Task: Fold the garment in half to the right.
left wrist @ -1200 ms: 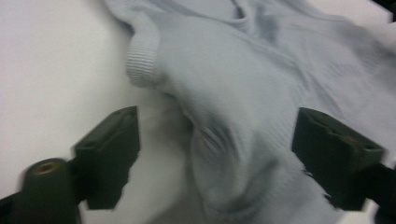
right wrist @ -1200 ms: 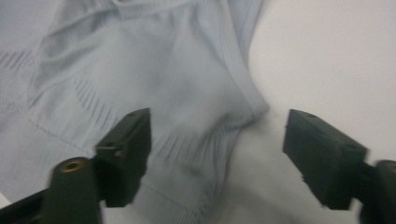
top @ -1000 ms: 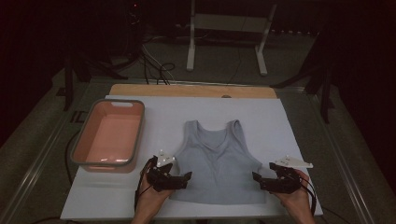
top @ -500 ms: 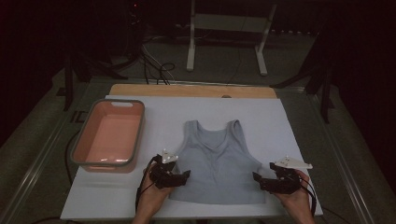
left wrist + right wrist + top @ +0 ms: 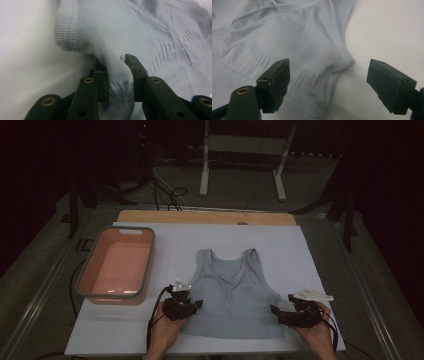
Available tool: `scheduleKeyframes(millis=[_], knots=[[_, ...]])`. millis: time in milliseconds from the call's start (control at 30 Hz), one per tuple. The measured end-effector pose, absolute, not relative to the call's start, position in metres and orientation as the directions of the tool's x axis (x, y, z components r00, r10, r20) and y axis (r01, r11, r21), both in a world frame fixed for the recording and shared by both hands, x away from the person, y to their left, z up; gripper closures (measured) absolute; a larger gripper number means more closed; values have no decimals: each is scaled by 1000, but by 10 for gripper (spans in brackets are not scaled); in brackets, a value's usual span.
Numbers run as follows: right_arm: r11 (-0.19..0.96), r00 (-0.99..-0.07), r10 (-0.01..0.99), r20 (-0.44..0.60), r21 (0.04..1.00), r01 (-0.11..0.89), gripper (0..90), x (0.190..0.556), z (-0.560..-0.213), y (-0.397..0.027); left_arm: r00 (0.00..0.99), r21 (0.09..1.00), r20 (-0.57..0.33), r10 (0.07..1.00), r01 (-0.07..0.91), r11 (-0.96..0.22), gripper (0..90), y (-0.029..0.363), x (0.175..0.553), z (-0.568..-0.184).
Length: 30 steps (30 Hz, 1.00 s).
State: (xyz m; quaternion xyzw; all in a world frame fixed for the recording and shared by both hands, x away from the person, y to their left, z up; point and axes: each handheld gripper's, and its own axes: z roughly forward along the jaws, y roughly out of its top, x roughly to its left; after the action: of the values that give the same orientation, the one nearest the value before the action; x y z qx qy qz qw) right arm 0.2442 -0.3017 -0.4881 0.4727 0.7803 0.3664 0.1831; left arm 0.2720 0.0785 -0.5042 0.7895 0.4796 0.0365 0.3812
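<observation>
A pink rectangular tub with a grey rim sits empty on the left part of a white board that covers the tabletop. Along the board's far edge runs a strip of bare wooden table. Beyond the table, on the dim floor, stands a white metal frame on two legs, with dark cables looping just to its left
</observation>
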Motion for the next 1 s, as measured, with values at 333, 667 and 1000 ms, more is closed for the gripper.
scheduleKeyframes(millis=[333, 667, 1000], knots=[[282, -486, 872, 63, 747, 603, 190, 244, -488, -302, 516, 630, -347, 783, 747, -214, 790, 87, 272, -500], [276, -485, 872, 65, 752, 598, 190, 243, -486, -304, 525, 633, -340, 780, 741, -223, 792, 94, 270, -495], [271, -483, 873, 69, 755, 598, 190, 243, -486, -303, 508, 637, -342, 790, 744, -203, 795, 111, 269, -489]])
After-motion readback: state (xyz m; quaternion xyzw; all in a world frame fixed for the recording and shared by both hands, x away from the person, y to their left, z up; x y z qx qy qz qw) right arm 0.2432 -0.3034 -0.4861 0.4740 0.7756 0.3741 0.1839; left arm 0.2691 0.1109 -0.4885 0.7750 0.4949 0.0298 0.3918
